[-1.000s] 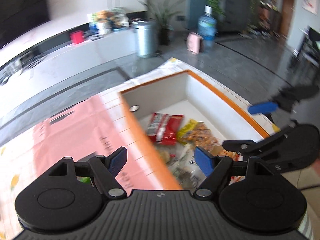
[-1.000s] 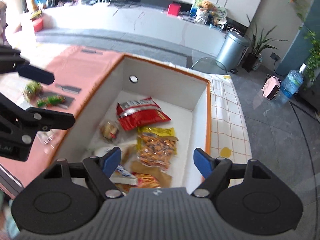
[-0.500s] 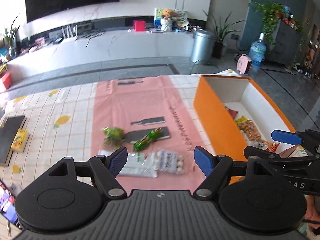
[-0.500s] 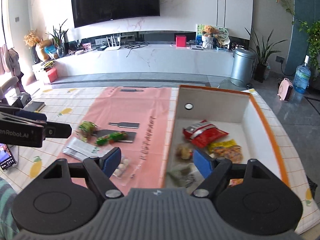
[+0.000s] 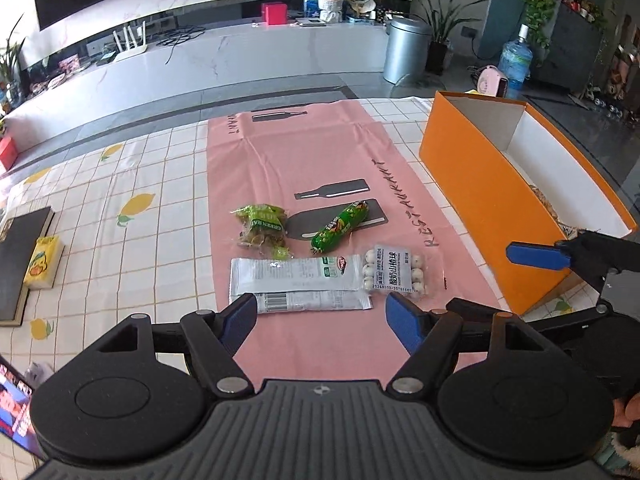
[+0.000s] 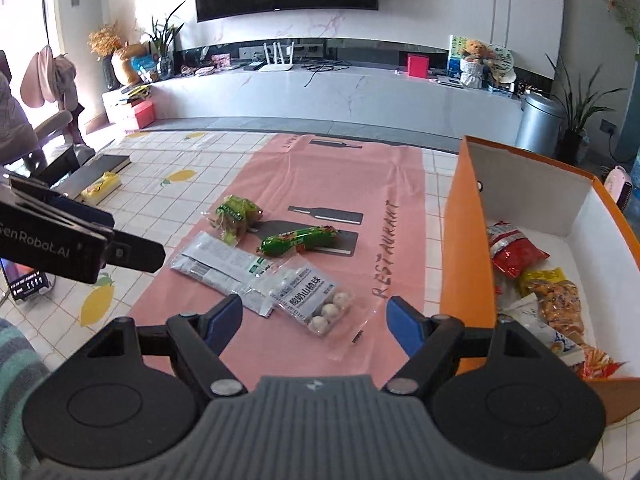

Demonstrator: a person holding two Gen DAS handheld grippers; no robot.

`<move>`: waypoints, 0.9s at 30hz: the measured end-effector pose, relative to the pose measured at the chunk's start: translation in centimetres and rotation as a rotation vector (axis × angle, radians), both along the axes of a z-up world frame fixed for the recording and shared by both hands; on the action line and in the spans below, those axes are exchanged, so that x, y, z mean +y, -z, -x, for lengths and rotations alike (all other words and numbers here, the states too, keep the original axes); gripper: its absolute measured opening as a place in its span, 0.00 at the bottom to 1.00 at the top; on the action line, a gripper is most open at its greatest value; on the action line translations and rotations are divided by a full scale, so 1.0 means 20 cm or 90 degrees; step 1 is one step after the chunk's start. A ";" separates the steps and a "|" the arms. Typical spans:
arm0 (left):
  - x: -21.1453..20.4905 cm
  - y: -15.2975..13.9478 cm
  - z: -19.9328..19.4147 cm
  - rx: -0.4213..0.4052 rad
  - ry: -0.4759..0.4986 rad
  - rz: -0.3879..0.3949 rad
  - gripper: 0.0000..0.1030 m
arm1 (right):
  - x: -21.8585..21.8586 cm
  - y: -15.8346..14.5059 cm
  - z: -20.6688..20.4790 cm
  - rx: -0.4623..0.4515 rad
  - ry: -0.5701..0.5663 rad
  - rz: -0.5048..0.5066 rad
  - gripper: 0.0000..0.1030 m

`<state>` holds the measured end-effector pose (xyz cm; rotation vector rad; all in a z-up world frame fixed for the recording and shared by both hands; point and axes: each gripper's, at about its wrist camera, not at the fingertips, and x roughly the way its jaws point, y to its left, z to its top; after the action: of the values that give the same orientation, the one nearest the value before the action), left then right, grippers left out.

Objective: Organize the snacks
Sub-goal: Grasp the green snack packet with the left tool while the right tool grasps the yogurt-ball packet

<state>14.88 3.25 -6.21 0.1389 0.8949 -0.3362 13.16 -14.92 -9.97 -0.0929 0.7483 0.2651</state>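
On the pink mat (image 5: 304,160) mid-desk I see 4 snack packets (image 5: 296,276), left of the orange box (image 5: 484,196); my left tongs (image 5: 320,320) and right tongs (image 6: 314,320) hang released, empty.

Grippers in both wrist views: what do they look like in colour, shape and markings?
Both match: the left gripper and right gripper have black angular fingers with blue pads, round black discs at the base, silver pivot screws and a ribbed grey body. The right wrist view shows white "SenRobot.AI" lettering on the left gripper's side. No cables visible.
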 end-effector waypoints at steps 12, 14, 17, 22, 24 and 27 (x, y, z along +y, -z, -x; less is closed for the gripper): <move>0.07 0.21 -0.34 0.031 0.085 -0.074 0.85 | 0.04 0.22 -0.37 0.066 -0.066 0.040 0.81; 0.11 0.23 -0.38 0.033 0.058 -0.043 0.85 | 0.05 0.25 -0.41 0.066 -0.068 0.037 0.81; 0.11 0.26 -0.41 0.026 0.040 -0.026 0.82 | 0.08 0.29 -0.46 0.070 -0.083 0.038 0.81; 0.09 0.30 -0.43 -0.003 0.030 -0.037 0.81 | 0.12 0.35 -0.49 0.063 -0.123 0.047 0.84; 0.09 0.31 -0.45 -0.010 0.033 -0.033 0.81 | 0.12 0.36 -0.49 0.079 -0.128 0.041 0.84; 0.09 0.31 -0.48 -0.013 0.027 -0.028 0.81 | 0.12 0.37 -0.47 0.098 -0.118 0.047 0.82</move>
<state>24.54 4.96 -12.45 0.2015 0.8800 -0.3550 22.59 -12.57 -17.30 -0.2141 0.9036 0.4239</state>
